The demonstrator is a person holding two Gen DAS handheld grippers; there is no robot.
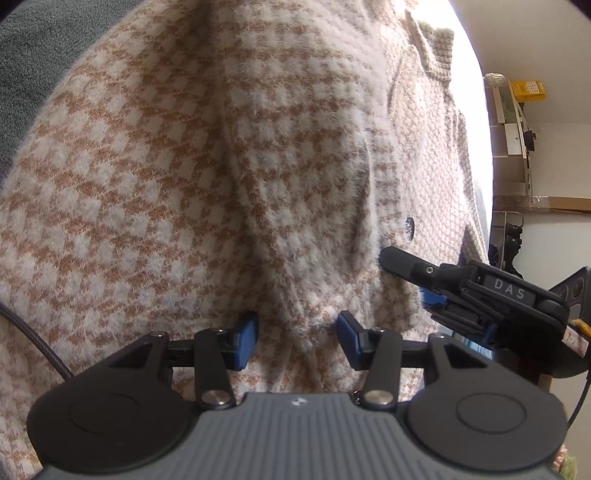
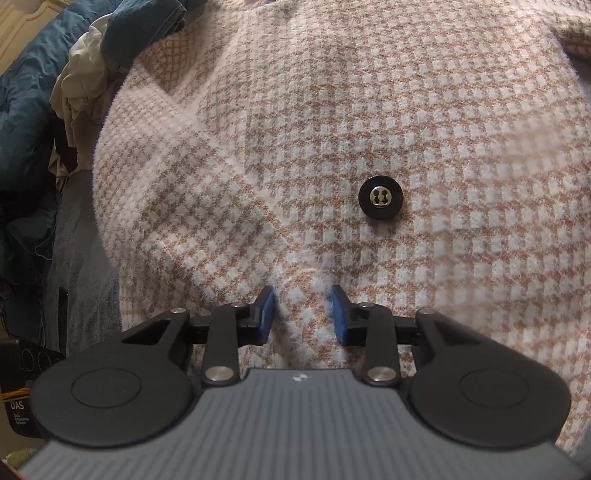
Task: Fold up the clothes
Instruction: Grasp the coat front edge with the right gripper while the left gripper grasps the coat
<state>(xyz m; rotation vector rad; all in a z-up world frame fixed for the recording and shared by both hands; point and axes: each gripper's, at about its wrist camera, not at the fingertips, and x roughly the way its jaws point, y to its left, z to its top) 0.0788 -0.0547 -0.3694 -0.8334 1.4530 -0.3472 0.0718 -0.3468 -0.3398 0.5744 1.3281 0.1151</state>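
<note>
A fuzzy tan-and-white houndstooth cardigan [image 1: 184, 166] fills both views, close to the cameras. Creases run down its cloth into my left gripper [image 1: 299, 338], whose blue pads [image 1: 245, 339] press a thick fold from both sides. My right gripper [image 2: 301, 314] likewise pinches a puckered fold just below a black snap button [image 2: 381, 198]. In the left wrist view the right gripper [image 1: 402, 273] reaches in from the right at the cardigan's front edge, under the same button [image 1: 410, 223]. The V-neck band [image 2: 177, 92] shows at the upper left.
A grey textured cover [image 1: 29, 55] lies under the cardigan. To the left are blue bedding [image 2: 22, 92], a crumpled cream garment [image 2: 81, 74] and a teal one [image 2: 147, 26]. A shelf [image 1: 517, 110] stands by a bright window. A black cable [image 1: 33, 339] trails at left.
</note>
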